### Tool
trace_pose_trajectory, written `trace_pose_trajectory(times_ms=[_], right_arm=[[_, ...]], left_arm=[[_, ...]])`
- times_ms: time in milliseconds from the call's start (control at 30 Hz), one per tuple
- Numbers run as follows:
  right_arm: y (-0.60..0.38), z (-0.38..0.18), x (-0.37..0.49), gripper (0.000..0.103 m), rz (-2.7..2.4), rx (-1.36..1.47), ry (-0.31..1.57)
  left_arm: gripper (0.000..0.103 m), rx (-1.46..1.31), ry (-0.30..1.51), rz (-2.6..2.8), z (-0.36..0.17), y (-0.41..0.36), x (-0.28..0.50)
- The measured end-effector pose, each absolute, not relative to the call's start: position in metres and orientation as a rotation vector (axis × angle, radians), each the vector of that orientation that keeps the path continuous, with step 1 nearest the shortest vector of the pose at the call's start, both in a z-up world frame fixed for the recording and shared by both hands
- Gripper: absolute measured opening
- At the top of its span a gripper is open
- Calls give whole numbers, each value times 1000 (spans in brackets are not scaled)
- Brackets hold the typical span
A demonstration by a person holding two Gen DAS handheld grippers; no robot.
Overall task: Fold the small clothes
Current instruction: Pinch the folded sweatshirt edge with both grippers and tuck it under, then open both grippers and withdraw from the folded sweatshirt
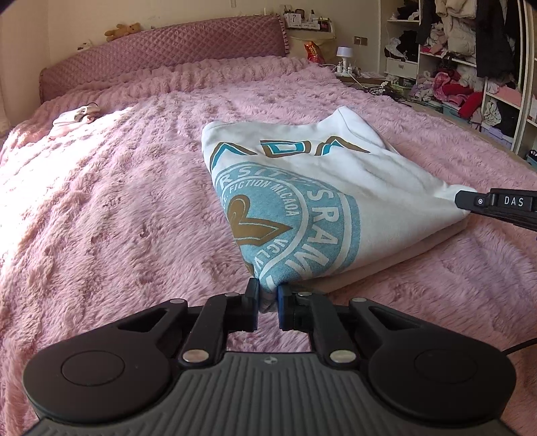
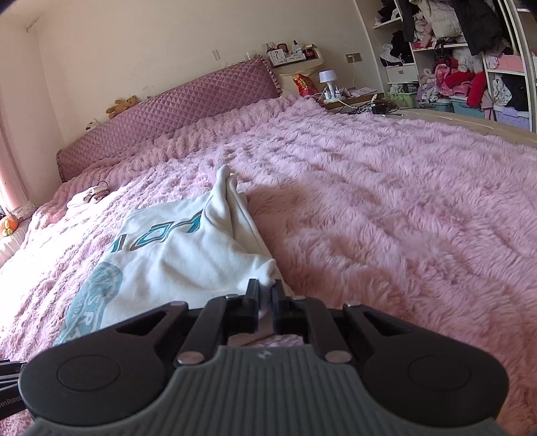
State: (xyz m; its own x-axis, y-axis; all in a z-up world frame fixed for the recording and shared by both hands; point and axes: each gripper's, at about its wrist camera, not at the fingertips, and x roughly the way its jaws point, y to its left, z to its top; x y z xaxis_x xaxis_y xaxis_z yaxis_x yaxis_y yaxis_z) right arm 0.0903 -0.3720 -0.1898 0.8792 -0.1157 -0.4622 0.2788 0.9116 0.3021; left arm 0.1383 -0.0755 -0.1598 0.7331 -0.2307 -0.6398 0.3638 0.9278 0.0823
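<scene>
A white shirt (image 1: 335,174) with a blue and gold round print lies partly folded on the pink fluffy bed cover (image 1: 117,201). My left gripper (image 1: 267,295) is shut on the shirt's near corner, where the blue print ends. My right gripper (image 2: 265,295) is shut on the shirt's (image 2: 188,255) other near corner, a bunched white edge. In the left wrist view the right gripper (image 1: 463,199) reaches in from the right edge and pinches the white cloth. Between the two grips the shirt's near edge is lifted a little off the cover.
A small pale garment (image 1: 75,117) lies far left on the bed. A quilted purple headboard (image 1: 161,50) with a teddy bear (image 1: 122,31) stands at the back. A bedside stand with a lamp (image 2: 327,78) and open shelves stuffed with clothes (image 2: 463,73) fill the right.
</scene>
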Motion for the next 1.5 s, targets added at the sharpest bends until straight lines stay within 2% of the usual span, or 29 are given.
trace_pose_trajectory(times_ms=[100,233,400,467,533,600,700,867,967,1200,1500], right_arm=[[-372,-185,91,1,-219,352,451],[-373,-212,102,1,-234,357,539],[-371,-215,102,2,-231,328,537],[-376,-211,100,6,-219,362,535],[-384,-200,92,14,-202,422,500],[-388,-186,88,14,-194,429,457],[-395,-167,97,22,-176,415,413],[-401,-142,146,22,-113,347,353],[-401,-135,184,22,34,320,325],[-399,-150,279,23,119,312,455],[-425,-198,335,23,29,341,593]], left_arm=[[10,267,666,-297,-158,-85,135],[10,233,761,-286,-174,-79,144],[9,209,808,-283,-174,-62,141],[9,178,809,-286,-166,-51,135],[9,131,784,-291,-154,-40,129],[9,58,743,-323,-140,-31,128],[10,-48,703,-367,-123,-30,141],[10,-152,639,-433,-119,-46,169],[23,-225,631,-439,-126,-56,183],[34,-253,678,-390,-144,-77,216],[31,-238,718,-361,-169,-74,217]])
